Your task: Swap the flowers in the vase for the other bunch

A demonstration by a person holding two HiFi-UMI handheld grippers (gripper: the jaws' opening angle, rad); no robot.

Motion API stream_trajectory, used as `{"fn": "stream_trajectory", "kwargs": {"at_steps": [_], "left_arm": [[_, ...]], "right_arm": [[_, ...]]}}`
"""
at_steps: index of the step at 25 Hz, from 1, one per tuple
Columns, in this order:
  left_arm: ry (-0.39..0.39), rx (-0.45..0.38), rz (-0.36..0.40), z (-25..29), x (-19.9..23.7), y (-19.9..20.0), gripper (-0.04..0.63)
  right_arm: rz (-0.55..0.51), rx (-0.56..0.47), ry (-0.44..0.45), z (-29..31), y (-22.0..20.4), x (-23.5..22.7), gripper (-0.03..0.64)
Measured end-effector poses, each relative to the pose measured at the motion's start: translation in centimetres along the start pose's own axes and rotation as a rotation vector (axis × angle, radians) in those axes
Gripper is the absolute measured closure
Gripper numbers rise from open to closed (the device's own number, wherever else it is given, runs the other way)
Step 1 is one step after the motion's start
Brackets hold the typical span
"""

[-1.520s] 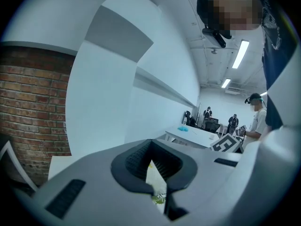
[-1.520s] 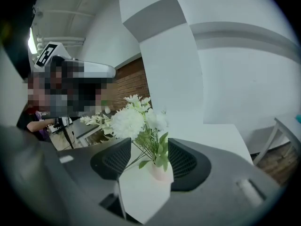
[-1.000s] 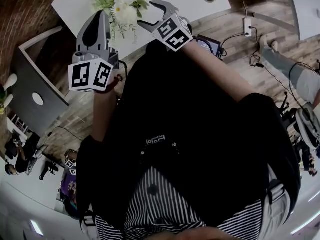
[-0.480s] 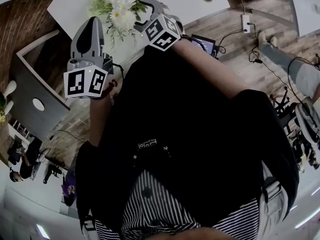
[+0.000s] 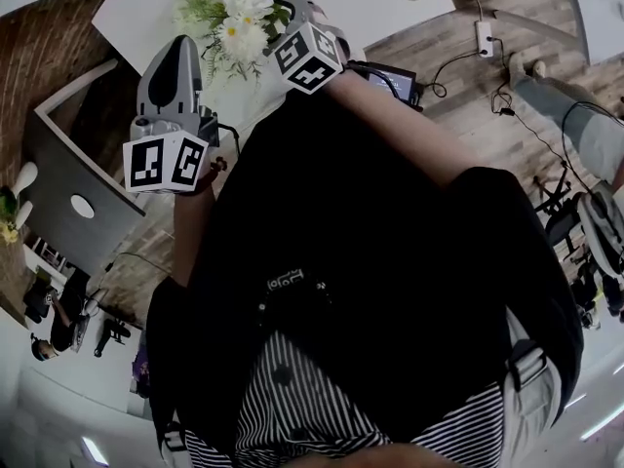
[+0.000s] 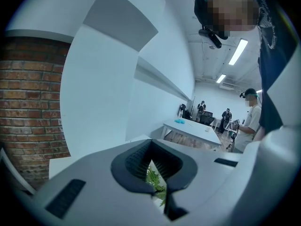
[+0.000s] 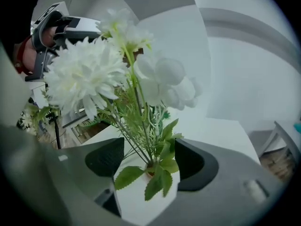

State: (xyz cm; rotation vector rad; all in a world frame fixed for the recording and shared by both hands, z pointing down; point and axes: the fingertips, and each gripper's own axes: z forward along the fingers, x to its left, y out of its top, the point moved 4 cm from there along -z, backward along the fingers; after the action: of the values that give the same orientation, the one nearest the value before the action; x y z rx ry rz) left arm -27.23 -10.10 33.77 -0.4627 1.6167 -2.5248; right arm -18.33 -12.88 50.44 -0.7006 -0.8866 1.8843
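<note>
Left gripper (image 5: 183, 45): held up on the near left, its nose pointing away from the body. Its jaws are together, with only a thin slit between them.
Right gripper (image 5: 281, 13): farther out and to the right of the left one. Its marker cube faces the person and its jaws stand wide apart.
Left arm (image 5: 190, 222): bent, forearm bare, rising to its gripper.
Right arm (image 5: 390, 125): bare forearm stretched forward.

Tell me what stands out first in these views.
The white flower bunch fills the right gripper view, its stems standing between the right gripper's open jaws, unclamped. In the head view it rises over the white table at the top, with the left gripper shut beside it.
</note>
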Motion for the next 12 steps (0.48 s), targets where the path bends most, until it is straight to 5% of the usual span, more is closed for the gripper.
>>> {"fn": "stream_trajectory", "kwargs": {"at_steps": [4, 12], "left_arm": [[-0.010, 0.005, 0.003, 0.2, 0.3, -0.4, 0.589], [-0.042, 0.008, 0.001, 1.2, 1.6, -0.7, 0.589]], "right_arm": [[-0.014, -0.004, -0.045, -0.1, -0.3, -0.5, 0.382], [-0.041, 0.024, -0.082, 0.4, -0.8, -0.8, 0.470]]}}
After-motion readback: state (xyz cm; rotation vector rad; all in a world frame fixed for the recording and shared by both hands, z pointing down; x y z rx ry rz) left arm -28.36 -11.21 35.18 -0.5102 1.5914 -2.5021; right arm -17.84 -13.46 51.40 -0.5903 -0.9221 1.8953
